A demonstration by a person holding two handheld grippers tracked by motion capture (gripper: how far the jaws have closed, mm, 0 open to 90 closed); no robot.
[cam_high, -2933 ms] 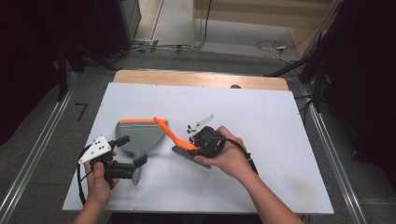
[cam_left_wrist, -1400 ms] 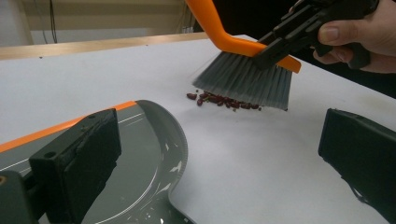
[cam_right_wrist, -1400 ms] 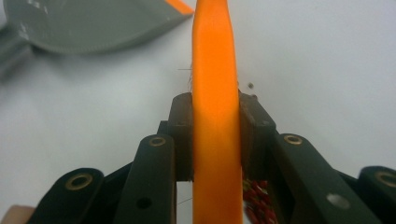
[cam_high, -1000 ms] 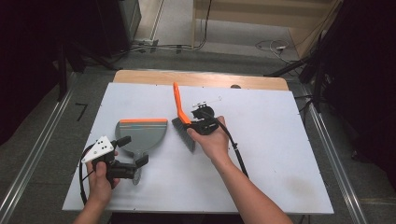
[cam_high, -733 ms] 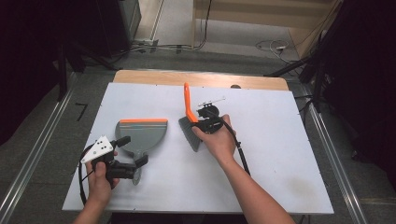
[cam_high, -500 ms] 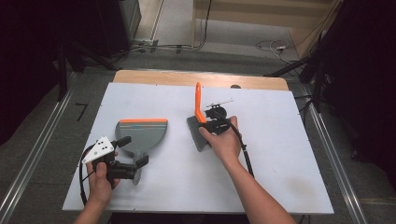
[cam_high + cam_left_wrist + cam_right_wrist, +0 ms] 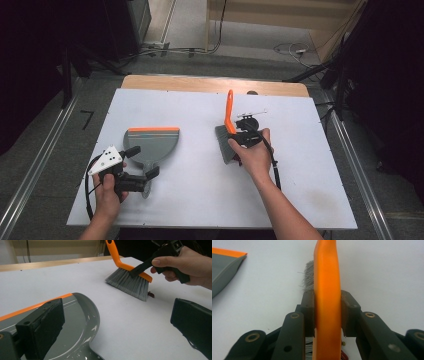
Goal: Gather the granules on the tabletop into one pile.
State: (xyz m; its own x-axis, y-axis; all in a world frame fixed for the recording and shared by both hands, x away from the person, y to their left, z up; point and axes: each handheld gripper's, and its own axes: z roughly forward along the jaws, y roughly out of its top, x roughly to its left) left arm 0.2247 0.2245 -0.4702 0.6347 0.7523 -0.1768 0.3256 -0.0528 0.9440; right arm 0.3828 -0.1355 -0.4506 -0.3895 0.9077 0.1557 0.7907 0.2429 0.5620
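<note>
A brush with an orange handle [image 7: 229,111] and grey bristles [image 7: 128,282] stands bristles-down on the white table [image 7: 310,150], right of centre. My right gripper [image 7: 243,138] is shut on the brush [image 7: 327,270] low on its handle, one pad on each side. The grey dustpan [image 7: 152,143] with an orange lip lies flat at the left. My left gripper [image 7: 142,161] is open near the table's front, its jaws either side of the dustpan's [image 7: 82,322] narrow rear end without touching it. A few dark red crumbs [image 7: 150,294] lie beside the bristles.
A wooden strip [image 7: 200,84] runs along the table's far edge. Cables and dark equipment lie on the floor beyond it. Metal rails [image 7: 360,175] flank the table. A faint stain [image 7: 325,197] marks the front right of the table.
My right gripper has carried the brush rightwards, away from the dustpan, and the handle has swung from pointing left to pointing away. The left gripper has kept still.
</note>
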